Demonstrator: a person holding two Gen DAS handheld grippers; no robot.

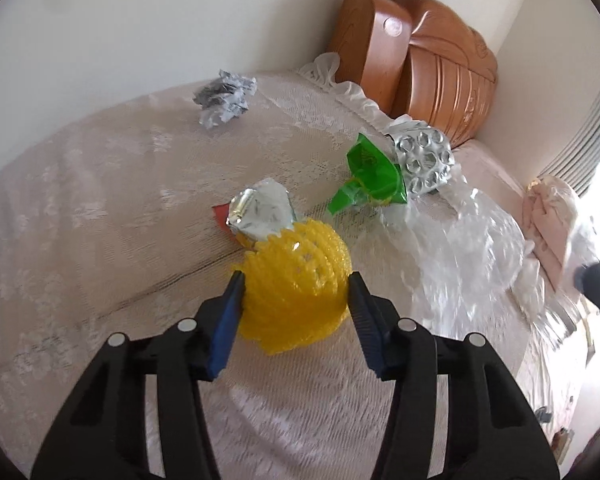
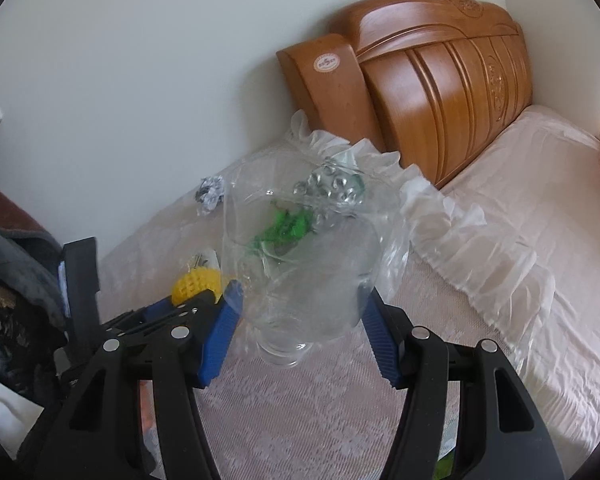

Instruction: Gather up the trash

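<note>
Your left hand-held gripper (image 1: 296, 280) is pinching the yellow foam net (image 1: 296, 280) on the bed (image 1: 100, 200), foil wrapper (image 1: 260, 210) touching just behind it. Crumpled paper (image 1: 224, 98) sits far back, green wrapper (image 1: 368, 178) and blister pack (image 1: 422, 160) rightward. Your right hand-held gripper (image 2: 300, 292) is clamped on the clear plastic bag (image 2: 308, 264).

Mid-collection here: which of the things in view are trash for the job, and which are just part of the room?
Job:
yellow foam net
foil wrapper
green wrapper
blister pack
crumpled paper
clear plastic bag

Room:
headboard
lace bedspread
pink bundle
</note>
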